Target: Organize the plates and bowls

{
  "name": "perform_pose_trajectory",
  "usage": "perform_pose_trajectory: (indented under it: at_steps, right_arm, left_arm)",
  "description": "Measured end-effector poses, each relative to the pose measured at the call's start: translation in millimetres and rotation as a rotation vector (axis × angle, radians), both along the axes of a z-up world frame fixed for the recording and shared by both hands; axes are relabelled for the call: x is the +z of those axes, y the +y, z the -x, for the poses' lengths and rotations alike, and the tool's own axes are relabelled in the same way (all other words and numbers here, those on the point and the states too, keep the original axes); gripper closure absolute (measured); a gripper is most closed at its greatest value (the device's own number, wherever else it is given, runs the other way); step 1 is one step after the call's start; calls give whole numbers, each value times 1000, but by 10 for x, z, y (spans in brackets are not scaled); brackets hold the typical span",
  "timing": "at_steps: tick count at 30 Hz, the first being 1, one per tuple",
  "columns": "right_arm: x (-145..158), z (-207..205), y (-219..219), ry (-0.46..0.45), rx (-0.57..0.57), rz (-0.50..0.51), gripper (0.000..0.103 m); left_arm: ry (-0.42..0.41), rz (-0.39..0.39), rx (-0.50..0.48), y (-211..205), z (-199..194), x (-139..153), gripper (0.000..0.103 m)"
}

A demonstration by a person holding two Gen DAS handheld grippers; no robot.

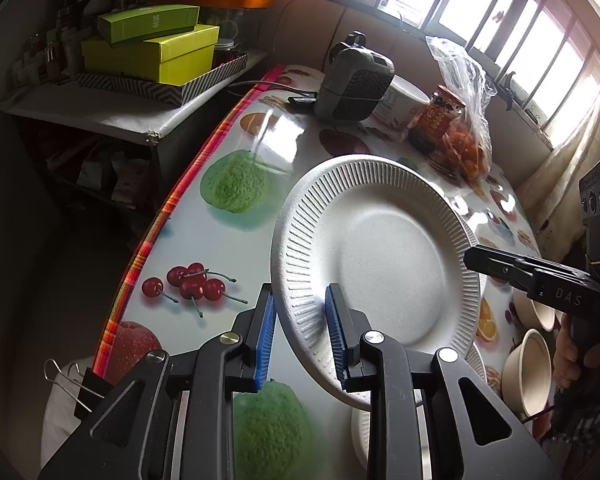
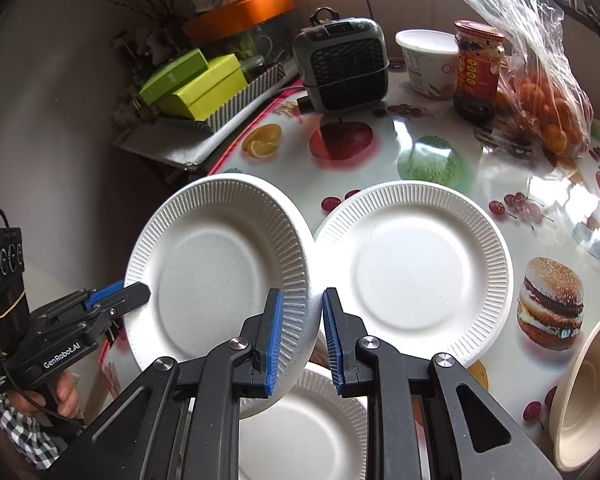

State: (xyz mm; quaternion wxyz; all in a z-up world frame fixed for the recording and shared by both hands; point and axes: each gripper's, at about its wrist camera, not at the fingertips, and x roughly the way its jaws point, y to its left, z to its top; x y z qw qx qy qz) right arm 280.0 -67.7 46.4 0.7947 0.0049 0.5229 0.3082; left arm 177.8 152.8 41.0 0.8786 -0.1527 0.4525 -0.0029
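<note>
Plate (image 1: 380, 256), white paper with a ribbed rim, raised off the table (image 1: 236, 240) and tilted, carried between both tongs. Left wrist view: left tongs (image 1: 302, 332) nipped onto the near-left rim, one blue pad under, one over, narrow gap filled by the rim; right tongs (image 1: 476, 258) reach in from the right and touch the opposite rim edge. Bowls (image 1: 528, 360) stand at the right edge, near the hand holding the right tool. Right wrist view: right tongs (image 2: 300, 328) nearly closed on the held plate's rim (image 2: 300, 280); left tongs (image 2: 140, 292) pinch the far-left rim. Second plate (image 2: 416, 272) lies flat on the table just beside the held one, a third plate (image 2: 308, 420) partly beneath it. Judgement: the step is stacking, likely onto one of those plates. Keep both grips level with each other so the thin paper does not buckle, centre over the target, lower until the rims nest, then let go.
</note>
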Motion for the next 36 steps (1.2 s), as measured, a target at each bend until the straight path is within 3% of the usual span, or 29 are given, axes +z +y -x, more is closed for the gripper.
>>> perform_pose_trajectory:
  at_steps: [20,36]
  right_arm:
    - [-1,484,-508,6,-53,-13,83]
    - [-208,779,-849,53,-93,11,83]
  left_arm:
    - [5,-13,-77,-416,365,-20,77]
    - [66,4,-141,-710,529,-300,77]
